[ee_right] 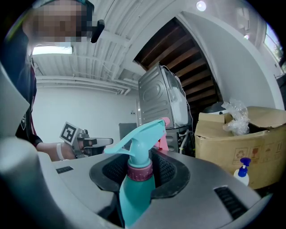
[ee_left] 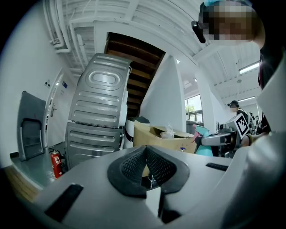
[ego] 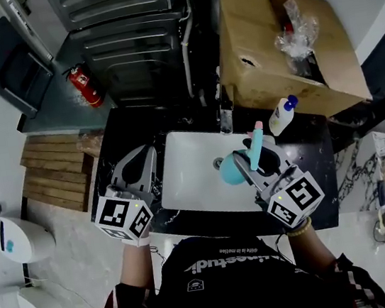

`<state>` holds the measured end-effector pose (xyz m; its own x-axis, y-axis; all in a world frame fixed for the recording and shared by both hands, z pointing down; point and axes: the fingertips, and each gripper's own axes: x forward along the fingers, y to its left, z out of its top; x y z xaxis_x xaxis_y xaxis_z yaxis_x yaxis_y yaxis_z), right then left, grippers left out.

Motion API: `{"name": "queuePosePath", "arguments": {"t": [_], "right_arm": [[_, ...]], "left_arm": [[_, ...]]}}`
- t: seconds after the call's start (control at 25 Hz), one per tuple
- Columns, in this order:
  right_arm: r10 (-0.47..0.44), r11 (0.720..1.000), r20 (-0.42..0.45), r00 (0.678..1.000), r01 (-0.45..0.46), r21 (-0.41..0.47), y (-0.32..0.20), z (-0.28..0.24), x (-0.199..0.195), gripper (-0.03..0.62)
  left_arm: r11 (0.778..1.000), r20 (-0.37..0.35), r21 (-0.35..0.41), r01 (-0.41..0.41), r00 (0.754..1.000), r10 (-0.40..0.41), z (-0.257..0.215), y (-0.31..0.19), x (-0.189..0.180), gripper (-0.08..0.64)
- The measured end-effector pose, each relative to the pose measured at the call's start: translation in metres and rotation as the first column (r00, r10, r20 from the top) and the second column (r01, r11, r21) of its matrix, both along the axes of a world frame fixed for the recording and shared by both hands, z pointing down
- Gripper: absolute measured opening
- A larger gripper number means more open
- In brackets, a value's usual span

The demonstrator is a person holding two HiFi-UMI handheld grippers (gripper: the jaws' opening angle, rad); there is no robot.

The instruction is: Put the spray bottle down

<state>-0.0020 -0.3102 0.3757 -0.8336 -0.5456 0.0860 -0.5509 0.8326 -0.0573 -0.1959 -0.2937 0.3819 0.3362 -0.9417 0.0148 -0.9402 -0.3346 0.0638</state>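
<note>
The black counter [ego: 317, 147] carries everything here, with a cardboard box [ego: 270, 52] standing behind its far right corner and a white sink [ego: 189, 179] set in its middle. The left gripper [ego: 139, 166] is at the counter's left edge, just beside the sink. Its jaws are pressed together with nothing between them, so it seems to have no part in this step. The right gripper [ee_right: 142, 172] is level at the sink's right rim, its jaws clamped on the neck of the spray bottle [ee_right: 136, 192]. The bottle is upright, its teal body over the rim and its pink nozzle pointing toward the counter's far edge. A small pump bottle [ego: 281, 116] stands near that far edge, right of the nozzle and clear of it. The task looks unfinished. The bottle is in the grip, and no view shows whether its base touches the rim or the counter. What seems left is to bring it onto flat counter right of the sink, rest the base there, open the jaws and draw back without tipping it.
</note>
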Motion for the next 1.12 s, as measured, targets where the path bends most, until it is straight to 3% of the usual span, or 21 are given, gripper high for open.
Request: {"name": "queuePosePath", "arguments": {"t": [0.4,0.76,1.12], "right_arm": [[-0.149,0.987,-0.010,0.989,0.149,0.052,0.015,0.005,-0.076,0.161],[-0.297,0.954,0.002,0.955,0.296,0.047,0.047,0.029,-0.173,0.161],[-0.388,0.919,-0.008,0.922,0.388,0.065,0.079,0.079,-0.257,0.161]], "left_arm": [[0.995,-0.003,-0.032,0.094,0.996,-0.094,0.016,0.028,-0.044,0.015],[0.966,-0.014,-0.052,0.252,0.967,-0.253,0.040,0.084,-0.121,0.015],[0.944,-0.028,-0.053,0.326,0.944,-0.327,0.063,0.125,-0.170,0.015]]}}
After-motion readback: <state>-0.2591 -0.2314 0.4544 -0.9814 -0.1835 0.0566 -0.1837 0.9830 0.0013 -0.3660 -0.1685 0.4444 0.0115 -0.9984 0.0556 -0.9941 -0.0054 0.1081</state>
